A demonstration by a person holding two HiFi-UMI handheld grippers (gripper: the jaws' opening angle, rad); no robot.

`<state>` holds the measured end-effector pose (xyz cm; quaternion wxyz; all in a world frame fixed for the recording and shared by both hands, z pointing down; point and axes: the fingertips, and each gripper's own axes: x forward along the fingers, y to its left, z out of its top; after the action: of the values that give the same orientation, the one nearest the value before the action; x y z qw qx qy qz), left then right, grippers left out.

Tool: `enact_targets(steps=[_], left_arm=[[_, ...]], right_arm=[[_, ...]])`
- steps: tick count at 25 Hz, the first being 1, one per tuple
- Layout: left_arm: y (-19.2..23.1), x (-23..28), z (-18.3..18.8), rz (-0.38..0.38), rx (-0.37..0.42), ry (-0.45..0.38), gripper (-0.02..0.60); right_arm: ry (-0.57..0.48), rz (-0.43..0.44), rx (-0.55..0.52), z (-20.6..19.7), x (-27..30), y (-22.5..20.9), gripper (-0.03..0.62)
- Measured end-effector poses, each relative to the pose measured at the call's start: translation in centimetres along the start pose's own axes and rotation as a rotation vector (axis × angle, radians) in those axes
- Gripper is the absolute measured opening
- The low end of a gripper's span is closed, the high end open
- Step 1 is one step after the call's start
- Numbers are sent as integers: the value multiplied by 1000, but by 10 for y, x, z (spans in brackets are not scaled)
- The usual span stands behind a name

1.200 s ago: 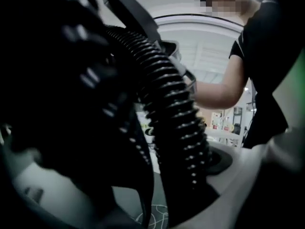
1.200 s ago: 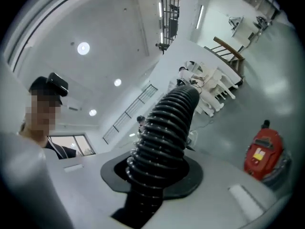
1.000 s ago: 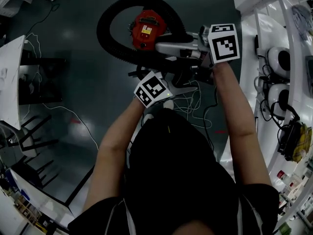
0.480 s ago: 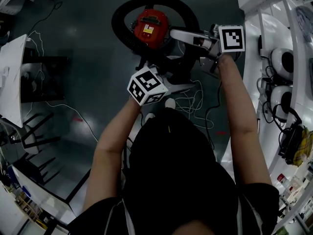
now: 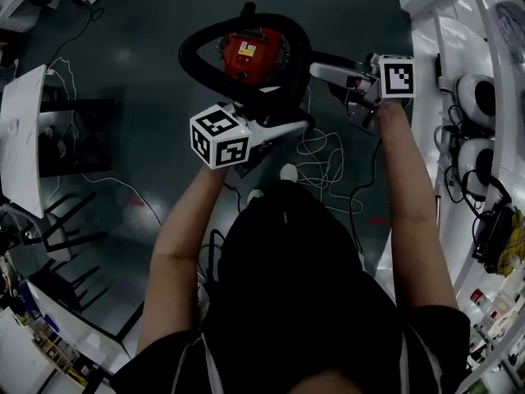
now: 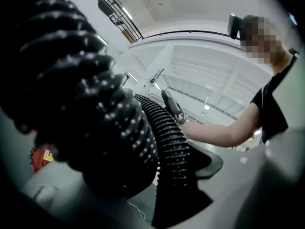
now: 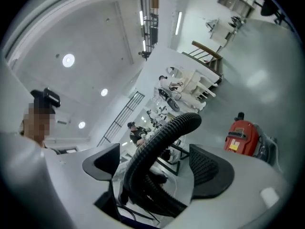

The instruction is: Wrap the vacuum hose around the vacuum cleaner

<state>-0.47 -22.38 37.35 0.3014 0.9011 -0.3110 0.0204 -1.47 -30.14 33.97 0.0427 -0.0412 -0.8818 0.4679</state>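
1. My left gripper [image 5: 291, 126] has its jaws closed on the black hose [image 6: 174, 156], just in front of the vacuum cleaner.
2. In the middle, the red vacuum cleaner [image 5: 248, 49] stands on the floor [image 5: 123, 162], and the hose makes a loop around it.
3. My right gripper [image 7: 155, 166] has its jaws wide apart; the hose passes between them, not gripped.

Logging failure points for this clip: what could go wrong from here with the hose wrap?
1. The right hand-held gripper has its jaws apart around the hose, not clamping it, so the springy loop may slip out and uncoil from the vacuum cleaner.
2. Loose white cables lie on the floor beside the vacuum cleaner; the hose could snag them when pulled round.
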Motion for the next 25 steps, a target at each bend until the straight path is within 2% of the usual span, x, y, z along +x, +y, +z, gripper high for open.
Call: enact_targets(steps=[2, 5, 6, 9, 11, 13, 15, 17, 19, 22, 25], left_arm=[[12, -7, 11, 41, -3, -41, 383], [20, -9, 26, 78, 36, -61, 383], [20, -9, 29, 83, 44, -62, 383], [23, -14, 36, 105, 48, -69, 387], [26, -21, 45, 127, 59, -79, 385], [31, -29, 59, 157, 75, -95, 385], [34, -37, 77, 194, 89, -115, 385], [35, -43, 94, 229, 96, -137, 385], [34, -46, 107, 265, 89, -160, 385], [33, -47, 118, 318, 75, -191, 385], [29, -44, 123, 354, 99, -195, 385]], right_arm=[[65, -16, -99, -10, -3, 4, 434], [206, -46, -253, -35, 6, 6, 431], [219, -48, -289, -38, 8, 7, 431], [168, -31, -357, -32, 8, 13, 405], [188, -30, -401, -37, 5, 9, 374], [308, -78, -444, -60, 2, -9, 373], [457, -166, -492, -90, 1, -35, 376], [550, -251, -536, -115, 4, -59, 391], [574, -302, -558, -132, 12, -76, 408], [564, -348, -601, -148, 29, -88, 469], [526, -424, -672, -145, 36, -99, 488]])
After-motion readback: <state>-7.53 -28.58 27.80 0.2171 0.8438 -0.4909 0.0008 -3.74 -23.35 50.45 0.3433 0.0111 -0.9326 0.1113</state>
